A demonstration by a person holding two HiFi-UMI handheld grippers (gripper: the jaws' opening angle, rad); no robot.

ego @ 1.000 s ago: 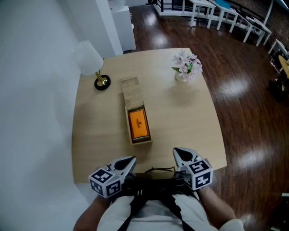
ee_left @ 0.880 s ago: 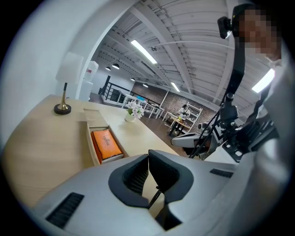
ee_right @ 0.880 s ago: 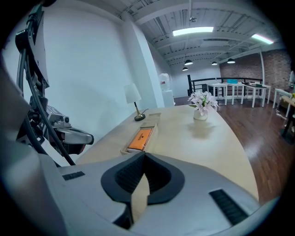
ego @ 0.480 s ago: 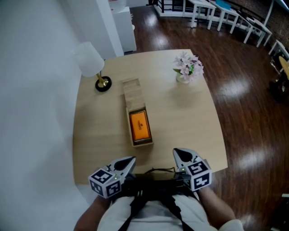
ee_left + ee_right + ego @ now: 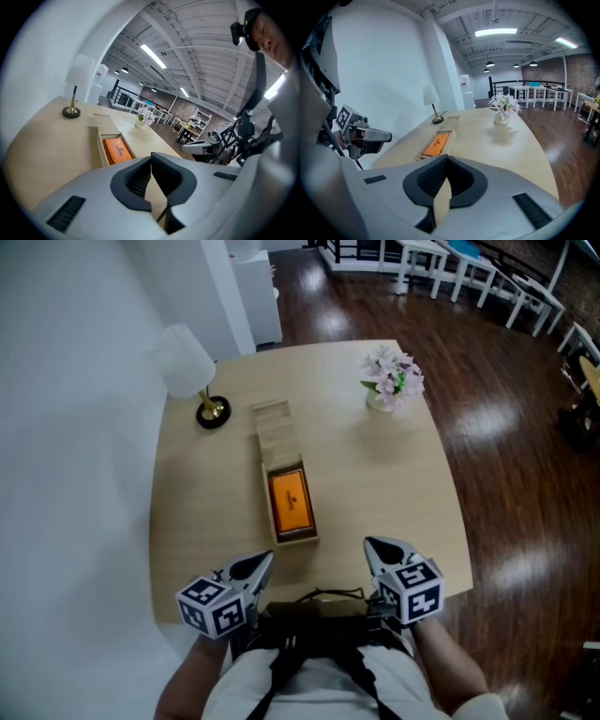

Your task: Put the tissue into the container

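A long wooden container (image 5: 294,536) lies in the middle of the table, its sliding lid (image 5: 274,430) pushed toward the far end. An orange tissue pack (image 5: 290,501) lies inside the uncovered part; it also shows as the orange pack (image 5: 118,150) in the left gripper view and the orange pack (image 5: 434,144) in the right gripper view. My left gripper (image 5: 260,563) hovers at the table's near edge, left of the container, shut and empty. My right gripper (image 5: 378,548) sits to the container's right, also shut with nothing in it. Both sets of jaws meet: left gripper (image 5: 151,161), right gripper (image 5: 446,165).
A white-shaded lamp (image 5: 186,364) on a brass base stands at the table's far left corner. A small vase of pale flowers (image 5: 392,379) is at the far right. The light wooden table (image 5: 375,474) ends at dark floor on the right; a white wall runs along the left.
Both grippers have drifted slightly back toward me, the left one a little to the left. The container and tissue pack have not moved.
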